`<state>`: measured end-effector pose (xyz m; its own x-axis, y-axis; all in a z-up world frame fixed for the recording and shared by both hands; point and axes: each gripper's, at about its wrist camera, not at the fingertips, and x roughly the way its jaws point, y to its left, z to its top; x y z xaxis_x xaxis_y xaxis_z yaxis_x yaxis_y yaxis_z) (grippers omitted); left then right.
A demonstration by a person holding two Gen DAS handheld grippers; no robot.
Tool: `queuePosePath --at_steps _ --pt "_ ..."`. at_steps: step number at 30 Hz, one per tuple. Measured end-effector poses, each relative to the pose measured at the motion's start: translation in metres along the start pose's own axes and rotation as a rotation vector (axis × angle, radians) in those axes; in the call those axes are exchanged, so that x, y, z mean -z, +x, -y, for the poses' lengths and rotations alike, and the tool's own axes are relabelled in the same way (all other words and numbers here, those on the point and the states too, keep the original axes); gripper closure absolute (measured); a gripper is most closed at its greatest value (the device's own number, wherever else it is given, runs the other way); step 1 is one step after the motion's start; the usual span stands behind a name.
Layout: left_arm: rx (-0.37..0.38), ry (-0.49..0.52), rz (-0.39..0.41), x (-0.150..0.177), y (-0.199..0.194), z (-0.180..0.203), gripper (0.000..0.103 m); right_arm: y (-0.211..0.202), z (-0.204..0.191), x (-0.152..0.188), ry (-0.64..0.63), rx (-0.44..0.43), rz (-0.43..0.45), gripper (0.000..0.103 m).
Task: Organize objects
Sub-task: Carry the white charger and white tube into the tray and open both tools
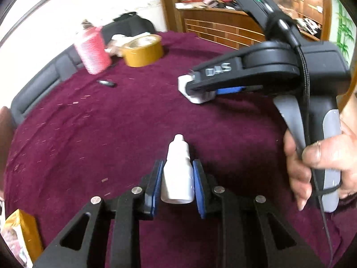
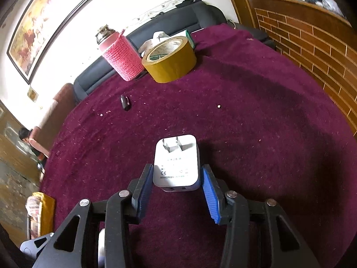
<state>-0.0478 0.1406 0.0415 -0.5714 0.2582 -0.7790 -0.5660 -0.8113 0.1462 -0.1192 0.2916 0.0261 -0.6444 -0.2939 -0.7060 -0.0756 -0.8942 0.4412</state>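
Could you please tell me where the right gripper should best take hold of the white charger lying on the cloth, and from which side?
Grip the charger across its two long flat sides, near the port end, coming from that end as the right gripper is now. It lies flat with its prongs pointing away, and the open fingers already stand either side.

tape roll (image 2: 169, 59): sitting at the tablecloth's (image 2: 256, 116) far edge
flask (image 2: 121, 55): standing just left of it
charger (image 2: 176, 163): lying mid-cloth

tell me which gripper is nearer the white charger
Right. The right gripper has its fingers on either side of the white charger; the left gripper, nearer the person, holds the dropper bottle.
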Motion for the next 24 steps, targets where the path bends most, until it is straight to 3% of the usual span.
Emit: queuePosePath --at_steps 6,11,16,24 --pt "-0.099 -0.064 0.055 0.019 -0.051 -0.035 0.078 -0.008 -0.005 0.007 0.078 -0.145 -0.018 0.056" --pt "-0.158 -0.140 0.084 0.038 -0.088 -0.072 0.078 -0.013 -0.033 0.025 0.075 -0.206 -0.047 0.056" --pt "-0.221 -0.219 0.110 0.062 -0.119 -0.111 0.078 -0.020 -0.077 0.041 0.038 -0.268 -0.070 0.055" --pt "-0.332 -0.343 0.115 0.107 -0.159 -0.176 0.078 -0.015 -0.182 0.073 -0.092 -0.379 -0.161 0.055"
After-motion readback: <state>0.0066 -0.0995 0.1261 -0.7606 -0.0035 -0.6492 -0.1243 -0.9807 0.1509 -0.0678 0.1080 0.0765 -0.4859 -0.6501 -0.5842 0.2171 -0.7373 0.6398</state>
